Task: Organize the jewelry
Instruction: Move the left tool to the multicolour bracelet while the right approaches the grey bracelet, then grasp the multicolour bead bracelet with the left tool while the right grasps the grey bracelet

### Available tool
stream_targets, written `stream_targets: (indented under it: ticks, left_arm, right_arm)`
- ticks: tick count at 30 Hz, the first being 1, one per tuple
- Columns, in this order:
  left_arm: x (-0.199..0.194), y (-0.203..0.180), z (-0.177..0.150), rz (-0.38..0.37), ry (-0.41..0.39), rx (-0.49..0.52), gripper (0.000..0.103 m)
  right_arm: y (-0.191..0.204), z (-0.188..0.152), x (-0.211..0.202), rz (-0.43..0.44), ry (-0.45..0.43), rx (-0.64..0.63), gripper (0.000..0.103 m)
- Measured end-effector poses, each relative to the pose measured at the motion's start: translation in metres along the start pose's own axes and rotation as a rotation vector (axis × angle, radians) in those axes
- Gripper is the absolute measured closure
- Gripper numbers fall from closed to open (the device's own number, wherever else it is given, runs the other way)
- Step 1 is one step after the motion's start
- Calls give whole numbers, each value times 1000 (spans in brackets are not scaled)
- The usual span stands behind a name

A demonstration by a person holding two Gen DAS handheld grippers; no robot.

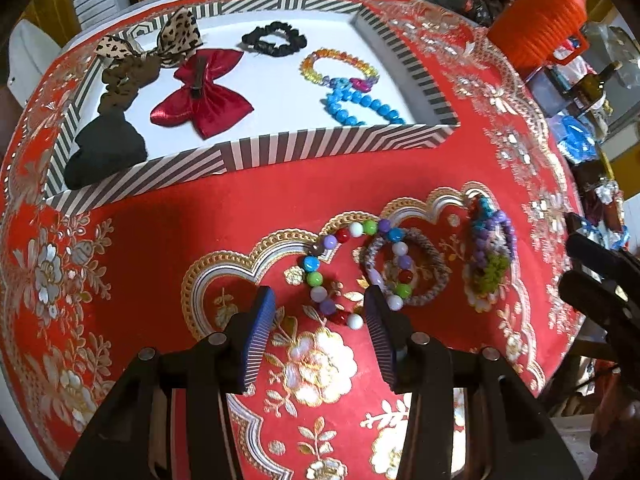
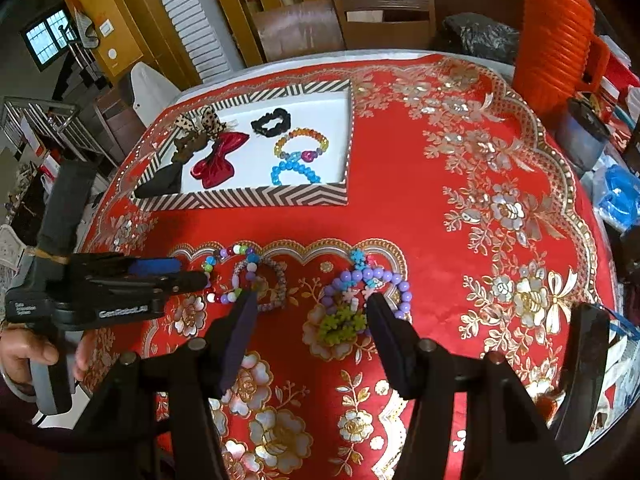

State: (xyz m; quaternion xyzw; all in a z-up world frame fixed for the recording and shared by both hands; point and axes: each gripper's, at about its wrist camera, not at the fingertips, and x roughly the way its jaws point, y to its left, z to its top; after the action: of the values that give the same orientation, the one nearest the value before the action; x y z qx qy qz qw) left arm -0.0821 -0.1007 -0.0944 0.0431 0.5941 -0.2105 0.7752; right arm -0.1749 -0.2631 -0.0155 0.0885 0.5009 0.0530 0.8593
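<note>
Now, bracelet: multicoloured round-bead bracelet (image 1: 340,272) lies on red floral tablecloth (image 1: 160,220), well short of striped cardboard tray (image 1: 256,152).
Handling: likely light, slippery, floppy; pinch one strand.
Left gripper (image 1: 320,312): jaws wide, straddling beads, empty.
Right gripper (image 2: 312,308): jaws wide, empty.

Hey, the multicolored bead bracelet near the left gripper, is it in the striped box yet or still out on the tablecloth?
Out. The multicolored bead bracelet lies on the red tablecloth, in front of the striped box, overlapping a woven ring.
</note>
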Motion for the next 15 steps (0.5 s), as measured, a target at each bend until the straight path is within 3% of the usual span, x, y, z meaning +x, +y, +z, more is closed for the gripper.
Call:
stream_targets:
  ticks: [8,9,10,11,12,15]
  left_arm:
    - [14,-3,4,42,11,9,69]
    - [14,-3,4,44,4,9,73]
    - [13,-3,4,43,-2,10,91]
    - [14,-3,5,52,-2,13,99]
    - [15,-1,5,66,-3,17,103]
    - [13,6,6,34,4,-7,103]
  right_arm:
    - [1,7,5,20,17,-22,43]
    - [2,8,7,24,22,-25,43]
    - [2,8,8,26,25,-28,43]
    - [2,9,10,28,27,-31,43]
    - [4,9,12,32,30,-34,43]
    - [9,12,18,47,37,-52,44]
